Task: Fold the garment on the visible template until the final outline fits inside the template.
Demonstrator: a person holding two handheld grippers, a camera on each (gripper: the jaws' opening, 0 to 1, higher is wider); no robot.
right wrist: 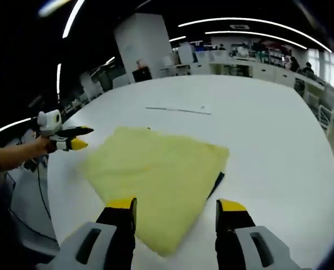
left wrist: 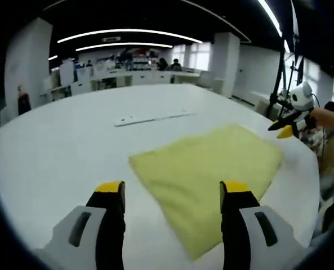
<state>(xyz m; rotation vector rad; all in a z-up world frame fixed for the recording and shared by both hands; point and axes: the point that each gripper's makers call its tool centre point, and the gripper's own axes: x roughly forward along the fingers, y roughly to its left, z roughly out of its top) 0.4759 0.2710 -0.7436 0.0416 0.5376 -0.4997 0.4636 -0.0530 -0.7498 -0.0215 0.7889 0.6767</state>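
Note:
A folded pale yellow garment [left wrist: 212,166] lies flat on the white table [left wrist: 71,146]. In the left gripper view my left gripper [left wrist: 173,192] stands open just short of the garment's near corner, nothing between its jaws. My right gripper [left wrist: 286,128], held in a hand, hovers at the garment's far right corner. In the right gripper view the garment [right wrist: 155,171] spreads ahead of my open right gripper [right wrist: 176,207], whose jaws straddle its near edge. The left gripper [right wrist: 72,139] sits off the garment's left corner. A dark sliver [right wrist: 217,183] peeks from under the garment's right edge.
A thin white strip [left wrist: 151,118] lies on the table beyond the garment, also seen as a strip [right wrist: 178,109] in the right gripper view. A person's forearm [right wrist: 12,154] reaches in from the left. Desks and pillars stand in the background room.

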